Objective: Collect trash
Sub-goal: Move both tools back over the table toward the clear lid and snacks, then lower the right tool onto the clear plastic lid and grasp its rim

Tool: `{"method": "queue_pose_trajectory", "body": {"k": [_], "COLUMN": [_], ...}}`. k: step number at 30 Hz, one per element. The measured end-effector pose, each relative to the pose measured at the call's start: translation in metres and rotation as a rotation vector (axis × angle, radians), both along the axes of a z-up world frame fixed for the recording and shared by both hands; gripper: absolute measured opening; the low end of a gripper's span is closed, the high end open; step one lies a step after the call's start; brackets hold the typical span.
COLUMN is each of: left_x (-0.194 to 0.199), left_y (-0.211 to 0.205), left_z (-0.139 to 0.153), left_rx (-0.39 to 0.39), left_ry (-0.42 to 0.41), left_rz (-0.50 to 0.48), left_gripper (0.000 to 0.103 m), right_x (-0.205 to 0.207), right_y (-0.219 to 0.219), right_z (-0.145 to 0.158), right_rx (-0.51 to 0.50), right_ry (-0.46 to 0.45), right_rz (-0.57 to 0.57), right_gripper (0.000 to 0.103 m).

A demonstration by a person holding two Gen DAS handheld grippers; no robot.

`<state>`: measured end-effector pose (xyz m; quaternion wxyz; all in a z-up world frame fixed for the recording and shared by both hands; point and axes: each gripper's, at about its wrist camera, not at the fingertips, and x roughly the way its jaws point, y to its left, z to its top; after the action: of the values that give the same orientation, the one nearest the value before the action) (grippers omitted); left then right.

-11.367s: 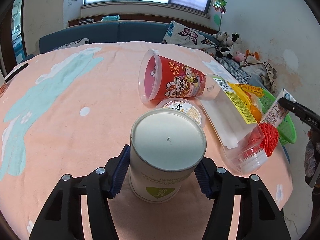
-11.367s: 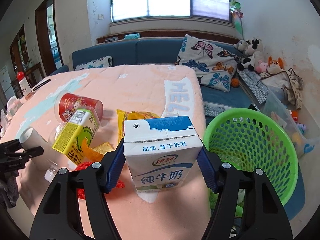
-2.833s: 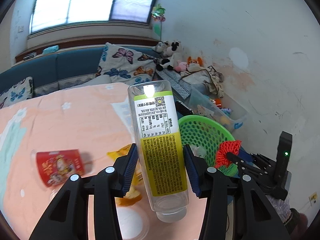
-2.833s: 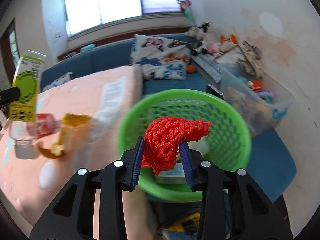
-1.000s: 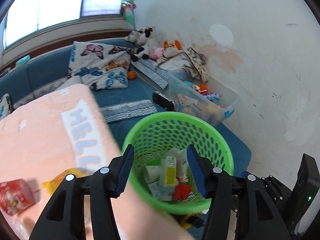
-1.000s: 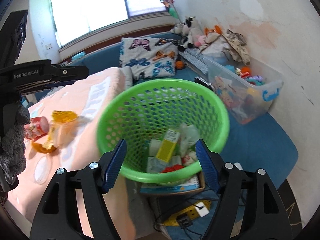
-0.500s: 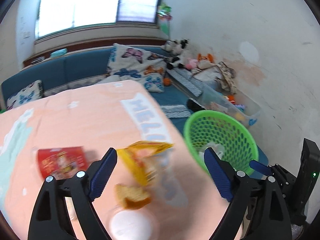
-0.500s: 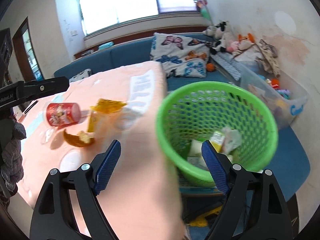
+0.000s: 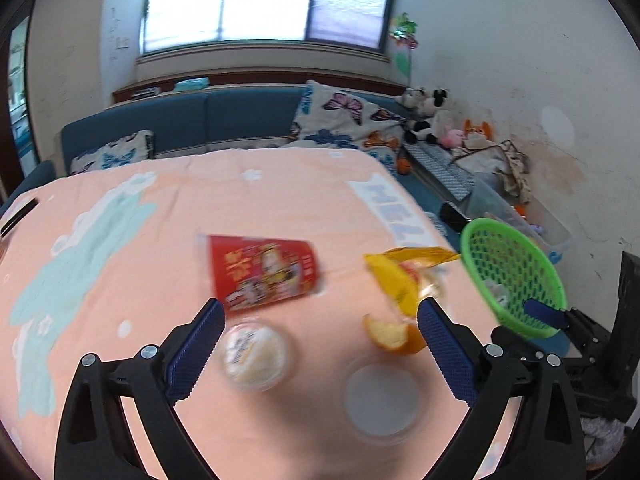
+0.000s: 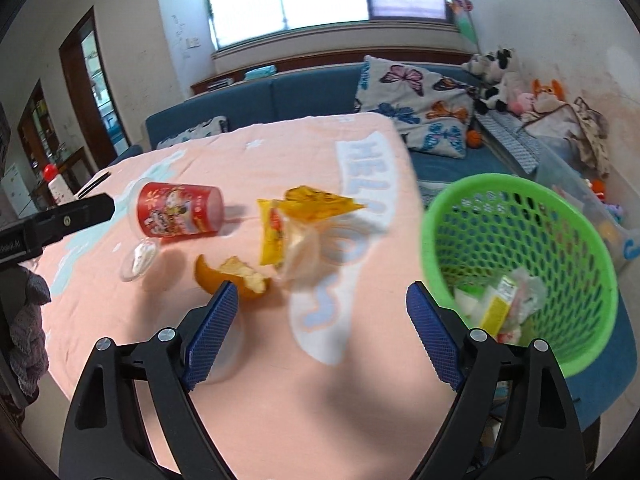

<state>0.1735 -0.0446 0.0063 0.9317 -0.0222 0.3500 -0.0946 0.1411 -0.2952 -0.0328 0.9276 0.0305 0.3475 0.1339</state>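
We find the left claw (image 9: 320,336) spread wide over the bench draped in a peach-pink cloth (image 9: 120,220), nothing between its blue ribbed pads; its jaws have just been opening. The right claw (image 10: 322,332) is likewise spread and empty, its jaws also just opening.

We record the trash lying on the cloth as follows. A red printed plastic cup with cartoon figures (image 9: 262,274) lies on its side, mouth toward the left in the left wrist view. Just in front of it lies a round clear lid with a pale printed label (image 9: 256,354), flat on the cloth. Near the right finger of the left claw sits an orange peel piece, curved, with pale pith showing (image 9: 394,334). Behind the peel is a crumpled yellow snack wrapper (image 9: 400,276), partly clear, its top edge folded outward. A second round clear plastic lid (image 9: 380,398), plain and translucent, lies nearest the camera, between the left claw's fingers in view.

Off the bench edge stands a green perforated plastic basket (image 10: 440,220), holding a small yellow carton (image 10: 498,308) and pale crumpled wrappers (image 10: 528,290). All views are motion-blurred; label text is unreadable.
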Motion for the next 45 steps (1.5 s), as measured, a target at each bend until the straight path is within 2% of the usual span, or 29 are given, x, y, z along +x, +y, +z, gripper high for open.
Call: {"method": "queue_pose_trajectory", "body": {"k": [8, 16, 23, 34, 38, 42, 45], "left_x": [-0.012, -0.012, -0.009, -0.014, -0.013, -0.011, -0.006], "left_y": [0.036, 0.051, 0.058, 0.017, -0.007, -0.034, -0.053], "left_z": [-0.014, -0.027, -0.031, -0.029, -0.037, -0.048, -0.056], "left_rx": [-0.010, -0.032, -0.046, -0.056, -0.053, -0.004, 0.014], "left_ry": [0.026, 0.056, 0.064, 0.047, 0.073, 0.090, 0.105], "left_rz": [0.064, 0.091, 0.099, -0.069, -0.154, -0.215, -0.264], "left_gripper": [0.094, 0.094, 0.094, 0.093, 0.087, 0.077, 0.076], "right_x": [0.013, 0.035, 0.044, 0.045, 0.042, 0.042, 0.041], "right_y": [0.019, 0.018, 0.016, -0.007, -0.014, -0.021, -0.027], "right_z": [-0.002, -0.004, -0.005, 0.001, 0.004, 0.006, 0.006], "right_rx": [-0.002, 0.038, 0.023, 0.025, 0.020, 0.023, 0.022], "right_ry": [0.011, 0.043, 0.045, 0.027, 0.018, 0.014, 0.013], "right_rz": [0.041, 0.041, 0.031, -0.009, -0.022, -0.035, -0.042], "right_gripper": [0.085, 0.085, 0.083, 0.083, 0.083, 0.083, 0.083]}}
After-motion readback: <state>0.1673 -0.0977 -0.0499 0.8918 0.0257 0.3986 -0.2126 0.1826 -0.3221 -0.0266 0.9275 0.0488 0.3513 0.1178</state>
